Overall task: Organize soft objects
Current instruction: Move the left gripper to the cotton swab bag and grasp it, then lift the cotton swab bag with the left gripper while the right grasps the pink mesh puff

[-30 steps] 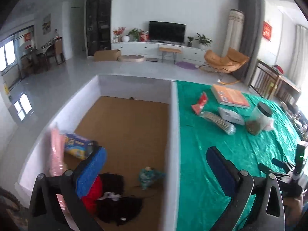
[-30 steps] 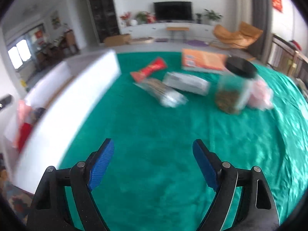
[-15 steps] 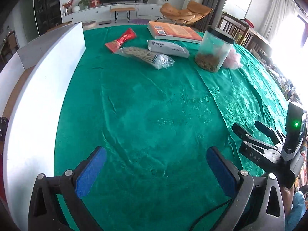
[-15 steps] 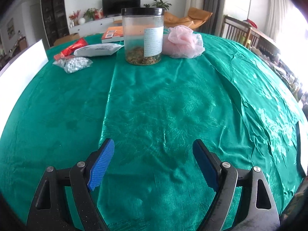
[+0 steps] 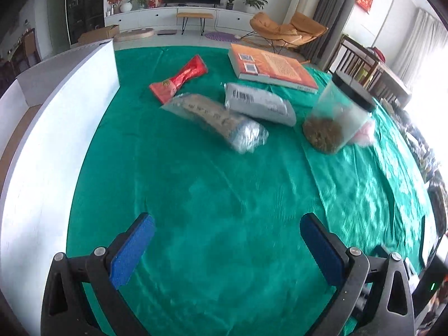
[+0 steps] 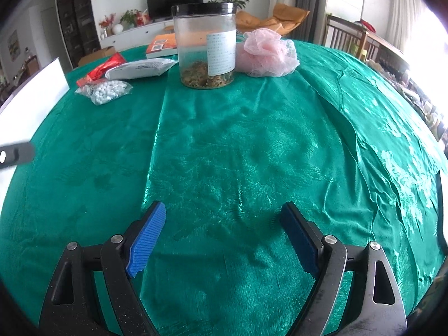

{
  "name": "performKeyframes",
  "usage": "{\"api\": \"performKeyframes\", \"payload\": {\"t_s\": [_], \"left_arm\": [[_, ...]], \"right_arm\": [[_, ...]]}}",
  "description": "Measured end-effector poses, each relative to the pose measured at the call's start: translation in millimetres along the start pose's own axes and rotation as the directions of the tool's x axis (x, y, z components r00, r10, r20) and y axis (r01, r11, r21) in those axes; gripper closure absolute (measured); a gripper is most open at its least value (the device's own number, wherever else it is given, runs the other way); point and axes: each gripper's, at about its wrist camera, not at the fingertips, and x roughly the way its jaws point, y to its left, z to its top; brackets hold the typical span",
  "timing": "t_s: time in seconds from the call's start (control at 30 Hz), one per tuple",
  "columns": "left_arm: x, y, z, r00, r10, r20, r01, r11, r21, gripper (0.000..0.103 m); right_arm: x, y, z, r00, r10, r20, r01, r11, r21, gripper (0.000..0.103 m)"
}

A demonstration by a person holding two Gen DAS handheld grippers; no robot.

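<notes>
A pink mesh bath puff (image 6: 267, 53) lies on the green tablecloth behind a clear jar (image 6: 205, 46); in the left wrist view only a pink edge of the puff (image 5: 365, 134) shows behind the jar (image 5: 334, 120). A clear bag of white pellets (image 6: 105, 91) (image 5: 221, 120), a grey-white packet (image 6: 140, 68) (image 5: 259, 103) and a red packet (image 6: 103, 68) (image 5: 179, 79) lie at the far left. My left gripper (image 5: 226, 224) is open and empty above the cloth. My right gripper (image 6: 224, 218) is open and empty, well short of the puff.
An orange book (image 5: 271, 67) lies at the far side of the table. A white-walled box (image 5: 56, 128) stands along the table's left edge. The green tablecloth (image 6: 238, 154) has folds on the right. Chairs stand beyond the table's right side.
The left gripper swung from over the box to over the table, then moved towards the packets. The right gripper turned right to face the jar and puff and came a little closer.
</notes>
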Motion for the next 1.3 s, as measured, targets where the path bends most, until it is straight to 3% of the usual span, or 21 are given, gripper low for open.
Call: {"api": "performKeyframes", "payload": {"t_s": [0.23,0.4,0.47,0.53,0.6,0.73,0.83,0.9,0.93,1.1,1.17,1.3], "left_arm": [[66,-23,79,0.997,0.082,0.004,-0.082,0.997,-0.001,0.0],[119,-22,94,0.968,0.246,-0.047,-0.246,0.969,0.024,0.0],[129,-17,94,0.958,0.282,-0.054,-0.279,0.959,0.046,0.0],[124,-8,91,0.967,0.25,-0.039,-0.248,0.967,0.051,0.007],[111,5,82,0.978,0.208,-0.026,-0.206,0.976,0.067,0.026],[83,28,56,0.981,0.188,-0.056,-0.178,0.972,0.154,0.038],[64,43,41,0.986,0.159,-0.057,-0.149,0.977,0.152,0.032],[58,50,38,0.986,0.161,-0.039,-0.155,0.98,0.125,0.007],[57,51,37,0.987,0.159,-0.032,-0.155,0.982,0.111,0.005],[83,45,32,0.978,0.2,-0.063,-0.194,0.976,0.099,0.002],[85,49,30,0.981,0.195,-0.024,-0.193,0.979,0.068,0.0],[84,49,24,0.981,0.188,0.048,-0.192,0.979,0.075,0.0]], "right_arm": [[1,0,0,1.0,0.008,-0.001,-0.008,1.0,-0.001,0.015],[1,1,0,1.0,0.013,-0.003,-0.013,1.0,-0.004,0.013],[1,1,0,1.0,0.015,-0.004,-0.015,1.0,-0.005,0.013],[1,1,1,1.0,0.016,-0.004,-0.016,1.0,-0.004,0.013],[1,1,1,1.0,0.016,-0.004,-0.016,1.0,-0.004,0.013],[1,1,1,1.0,0.015,-0.004,-0.015,1.0,-0.004,0.013],[1,1,1,1.0,0.015,-0.004,-0.015,1.0,-0.004,0.013],[1,1,1,1.0,0.016,-0.004,-0.016,1.0,-0.005,0.013],[1,1,1,1.0,0.016,-0.004,-0.016,1.0,-0.005,0.013],[0,-2,1,0.999,0.034,0.002,-0.034,0.999,0.008,0.013],[-2,-10,2,0.997,0.072,0.016,-0.073,0.996,0.046,0.013],[-6,-55,12,0.976,0.189,0.104,-0.211,0.941,0.266,0.014]]}}
